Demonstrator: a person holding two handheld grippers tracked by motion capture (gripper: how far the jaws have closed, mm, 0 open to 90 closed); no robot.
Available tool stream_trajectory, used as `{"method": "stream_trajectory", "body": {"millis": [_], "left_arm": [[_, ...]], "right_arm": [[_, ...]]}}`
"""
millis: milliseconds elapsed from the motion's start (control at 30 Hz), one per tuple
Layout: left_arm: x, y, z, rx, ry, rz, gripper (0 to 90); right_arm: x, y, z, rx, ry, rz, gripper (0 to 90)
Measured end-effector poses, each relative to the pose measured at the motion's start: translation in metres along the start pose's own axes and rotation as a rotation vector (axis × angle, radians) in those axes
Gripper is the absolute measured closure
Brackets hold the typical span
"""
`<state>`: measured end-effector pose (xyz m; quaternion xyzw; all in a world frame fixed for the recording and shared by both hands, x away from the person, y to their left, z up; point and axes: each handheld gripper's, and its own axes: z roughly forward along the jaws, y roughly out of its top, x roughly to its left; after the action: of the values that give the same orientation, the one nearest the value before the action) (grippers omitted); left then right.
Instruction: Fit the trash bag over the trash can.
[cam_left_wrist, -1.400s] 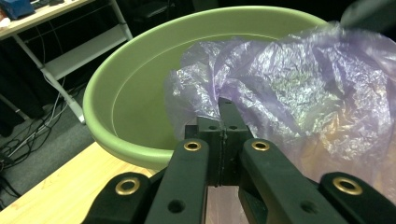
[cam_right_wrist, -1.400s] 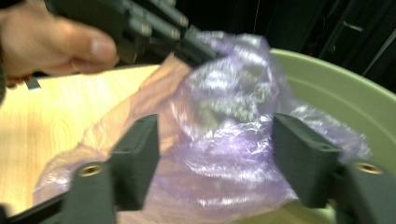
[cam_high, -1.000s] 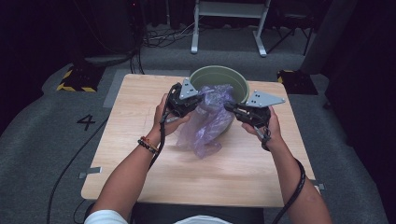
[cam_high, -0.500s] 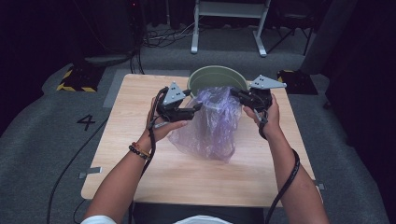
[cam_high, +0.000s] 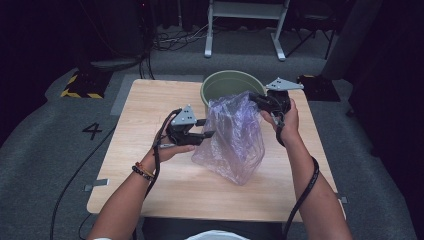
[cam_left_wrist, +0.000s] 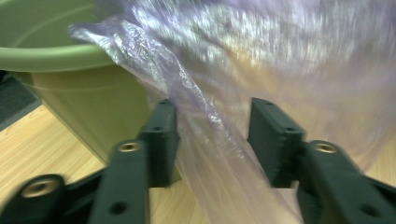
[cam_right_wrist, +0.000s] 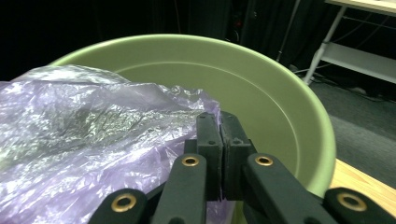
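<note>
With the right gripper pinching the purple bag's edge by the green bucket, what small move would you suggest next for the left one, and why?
Probably close the left gripper on the fold of plastic bag between its jaws, which have just been closing without pressing it yet. The right gripper holds the opposite edge beside the bucket.

Since a second ago the left gripper (cam_high: 209, 134) has let go of the top of the crinkled, translucent purple plastic bag (cam_high: 234, 137) and dropped from its upper edge toward seven o'clock, down to the bag's left side. Its jaws opened wide and have just been closing again, with a fold of the bag (cam_left_wrist: 205, 126) between them, not yet pressed. The bag, bunched up earlier, now hangs longer and spread. The right gripper (cam_high: 256, 98) has shifted toward one o'clock.
</note>
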<state>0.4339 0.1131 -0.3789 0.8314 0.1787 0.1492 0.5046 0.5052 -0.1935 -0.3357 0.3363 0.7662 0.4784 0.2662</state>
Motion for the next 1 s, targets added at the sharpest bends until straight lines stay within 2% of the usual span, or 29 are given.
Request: {"method": "stream_trajectory", "body": {"millis": [33, 67, 100, 167, 200, 233, 267, 300, 333, 367, 400, 433, 467, 500, 533, 567, 600, 633, 667, 700, 733, 767, 833, 900, 933, 1000], "left_arm": [[-0.002, 0.001, 0.001, 0.005, -0.027, 0.024, 63.4], [-0.004, 0.001, 0.002, 0.007, -0.033, 0.037, 67.5], [-0.008, 0.004, 0.002, -0.003, -0.055, 0.071, 78.5], [-0.013, 0.007, 0.003, -0.021, -0.066, 0.083, 86.5], [-0.013, 0.007, 0.003, -0.021, -0.066, 0.083, 88.7], [-0.016, 0.01, 0.003, -0.04, -0.06, 0.092, 88.7], [-0.017, 0.011, 0.002, -0.053, -0.059, 0.094, 89.7], [-0.018, 0.015, 0.0, -0.087, -0.057, 0.083, 89.8], [-0.018, 0.015, 0.0, -0.087, -0.057, 0.083, 89.8], [-0.019, 0.019, -0.003, -0.128, -0.048, 0.068, 89.9], [-0.019, 0.019, -0.003, -0.128, -0.048, 0.068, 89.9], [-0.019, 0.022, -0.005, -0.148, -0.015, 0.061, 89.9], [-0.018, 0.023, -0.007, -0.159, -0.003, 0.059, 89.9], [-0.015, 0.025, -0.009, -0.179, 0.034, 0.04, 89.9], [-0.015, 0.025, -0.009, -0.179, 0.034, 0.04, 90.0], [-0.011, 0.027, -0.011, -0.201, 0.059, 0.006, 90.0], [-0.011, 0.027, -0.011, -0.201, 0.059, 0.006, 90.0], [-0.009, 0.028, -0.011, -0.202, 0.091, -0.009, 90.0], [-0.005, 0.029, -0.012, -0.214, 0.105, -0.033, 90.0], [-0.005, 0.029, -0.012, -0.214, 0.105, -0.033, 90.0], [-0.003, 0.03, -0.012, -0.215, 0.118, -0.051, 90.0], [-0.001, 0.031, -0.012, -0.223, 0.11, -0.062, 90.0], [0.001, 0.031, -0.012, -0.227, 0.124, -0.08, 90.0], [0.004, 0.032, -0.011, -0.229, 0.115, -0.085, 90.0], [0.004, 0.032, -0.011, -0.219, 0.13, -0.079, 90.0], [0.004, 0.032, -0.01, -0.219, 0.121, -0.08, 90.0]], "right_arm": [[-0.001, 0.0, 0.0, 0.002, -0.001, 0.0, 87.6], [-0.001, -0.001, 0.0, 0.001, 0.0, 0.006, 85.6], [-0.002, -0.002, -0.001, 0.003, -0.002, 0.008, 85.0], [-0.003, -0.003, -0.001, 0.005, -0.001, 0.014, 81.9], [-0.003, -0.003, -0.001, 0.005, -0.001, 0.014, 81.9], [-0.004, -0.004, -0.002, 0.003, -0.002, 0.015, 79.9], [-0.005, -0.005, -0.004, 0.002, 0.003, 0.014, 65.5], [-0.005, -0.005, -0.005, -0.005, 0.002, 0.015, 60.3], [-0.005, -0.005, -0.005, -0.005, 0.002, 0.015, 60.3], [-0.006, -0.004, -0.01, -0.018, -0.001, 0.001, 52.4], [-0.006, -0.004, -0.01, -0.018, -0.001, 0.001, 52.4], [-0.007, -0.003, -0.015, -0.032, 0.008, -0.008, 46.2], [-0.007, -0.003, -0.015, -0.032, 0.008, -0.008, 46.2], [-0.008, -0.002, -0.02, -0.047, 0.009, -0.017, 41.4], [-0.008, -0.002, -0.02, -0.047, 0.009, -0.017, 41.4], [-0.009, -0.001, -0.024, -0.051, 0.001, -0.03, 34.3], [-0.009, -0.001, -0.024, -0.051, 0.001, -0.03, 34.3], [-0.009, -0.001, -0.025, -0.05, -0.006, -0.037, 33.3], [-0.009, 0.001, -0.03, -0.068, 0.001, -0.044, 31.1], [-0.009, 0.001, -0.03, -0.068, 0.001, -0.044, 31.1], [-0.008, 0.001, -0.031, -0.076, 0.012, -0.051, 30.5], [-0.005, 0.002, -0.039, -0.095, 0.032, -0.077, 29.7], [-0.004, 0.003, -0.042, -0.103, 0.045, -0.081, 29.6], [0.004, 0.002, -0.053, -0.116, 0.083, -0.117, 29.5], [0.007, 0.002, -0.056, -0.119, 0.096, -0.124, 29.6], [0.011, 0.001, -0.059, -0.119, 0.114, -0.135, 29.6]]}}
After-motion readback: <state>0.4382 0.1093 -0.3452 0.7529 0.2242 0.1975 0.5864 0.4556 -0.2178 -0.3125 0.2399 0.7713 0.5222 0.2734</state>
